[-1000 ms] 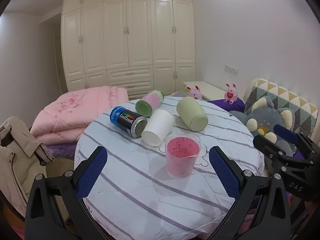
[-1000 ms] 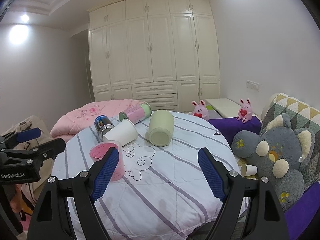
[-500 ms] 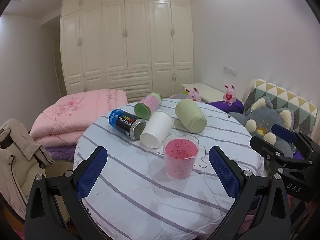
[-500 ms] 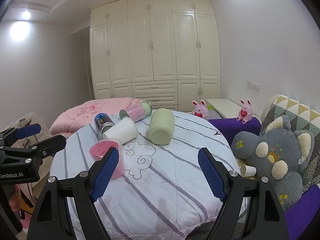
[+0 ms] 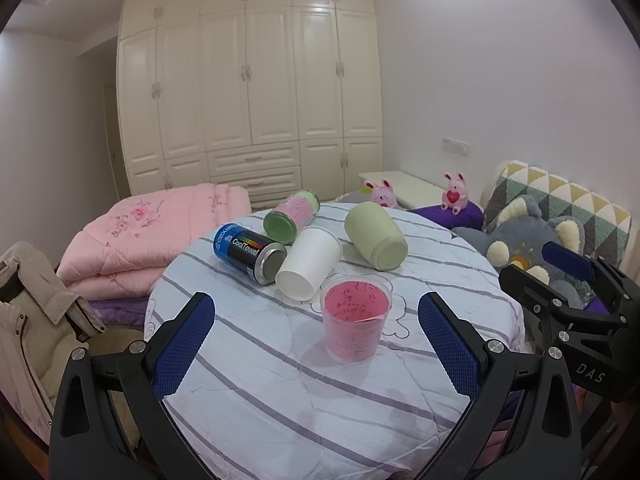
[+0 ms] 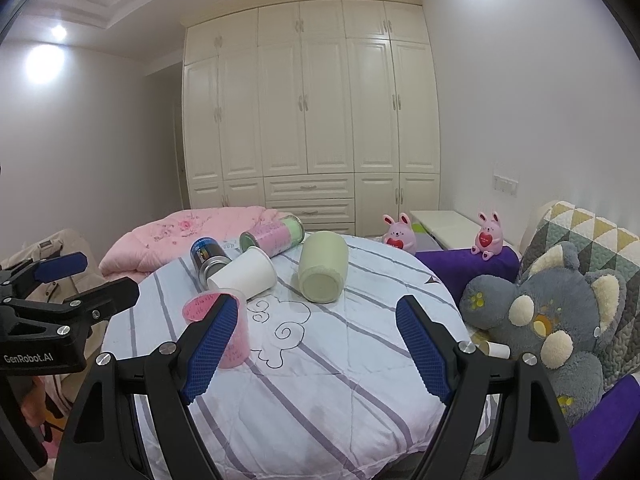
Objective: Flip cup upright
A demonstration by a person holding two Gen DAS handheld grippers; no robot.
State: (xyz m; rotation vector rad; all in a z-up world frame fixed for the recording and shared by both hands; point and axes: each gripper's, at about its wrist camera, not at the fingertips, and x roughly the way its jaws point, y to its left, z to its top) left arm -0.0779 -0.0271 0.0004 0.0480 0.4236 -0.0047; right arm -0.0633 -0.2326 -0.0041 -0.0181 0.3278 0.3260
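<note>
Little has shifted since the earlier frames: both views sit slightly higher, every cup lies where it lay. My left gripper [image 5: 316, 336] hangs with fingers [image 5: 185, 345] spread wide, gripping nothing. The pink cup [image 5: 355, 326] stands upright between them, mouth up, not touching either. My right gripper [image 6: 310, 348] is likewise spread wide and empty; its left finger [image 6: 210, 346] covers part of the pink cup [image 6: 218, 330] in that view.

Past the pink cup, the white paper cup [image 5: 310, 262] lies on its side on the striped surface [image 5: 280, 392], its open mouth towards me. The blue can [image 5: 250, 252] lies just beside it on the left; I cannot tell whether they touch. The pale green cup [image 5: 376, 242] lies on its side to the right, base towards me. The pink-and-green can [image 5: 292, 218] lies behind, far end cut from sight.

Right gripper's body crosses the grey plush toy [image 5: 516, 240]. Near edge of surface is hidden by both grippers' frames.
</note>
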